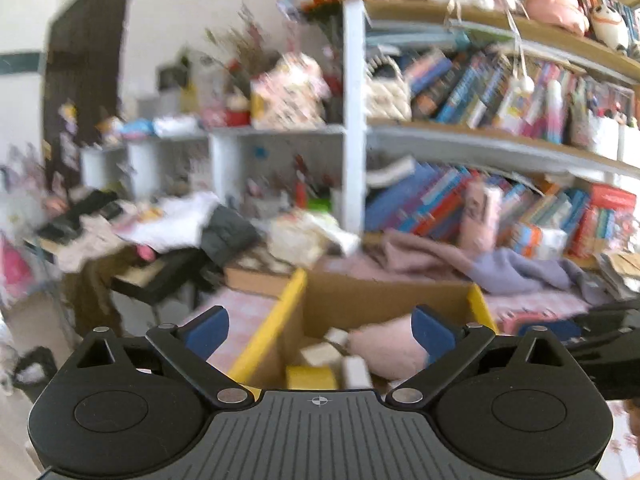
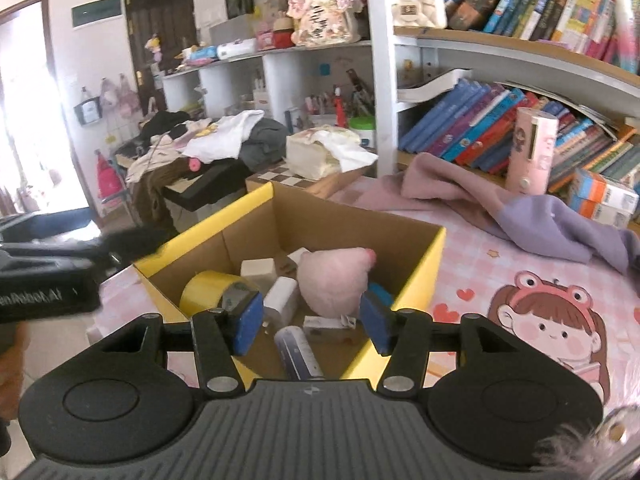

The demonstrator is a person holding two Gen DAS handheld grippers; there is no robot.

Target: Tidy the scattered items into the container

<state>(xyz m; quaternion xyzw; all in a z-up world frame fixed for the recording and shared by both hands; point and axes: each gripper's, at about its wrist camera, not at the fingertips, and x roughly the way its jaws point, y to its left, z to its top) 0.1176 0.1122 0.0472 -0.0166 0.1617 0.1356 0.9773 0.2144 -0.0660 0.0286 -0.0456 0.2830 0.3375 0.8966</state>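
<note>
Counted one cardboard box [image 2: 416,268] and, inside it, one pink plush toy [image 2: 332,280], one yellow tape roll [image 2: 208,288], two white blocks [image 2: 258,270] and one white-and-dark tube [image 2: 298,352]. Found one flat white packet [image 2: 328,323] there too. Beyond the box, tallied one purple garment [image 2: 532,216], one pink canister [image 2: 530,152] and one cream quilted handbag [image 2: 418,6].

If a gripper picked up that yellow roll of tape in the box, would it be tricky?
Probably not. The yellow tape roll looks rigid, so it should hold its shape when squeezed. Its round rim could roll if nudged, though the box wall and neighbouring items hem it in.
</note>
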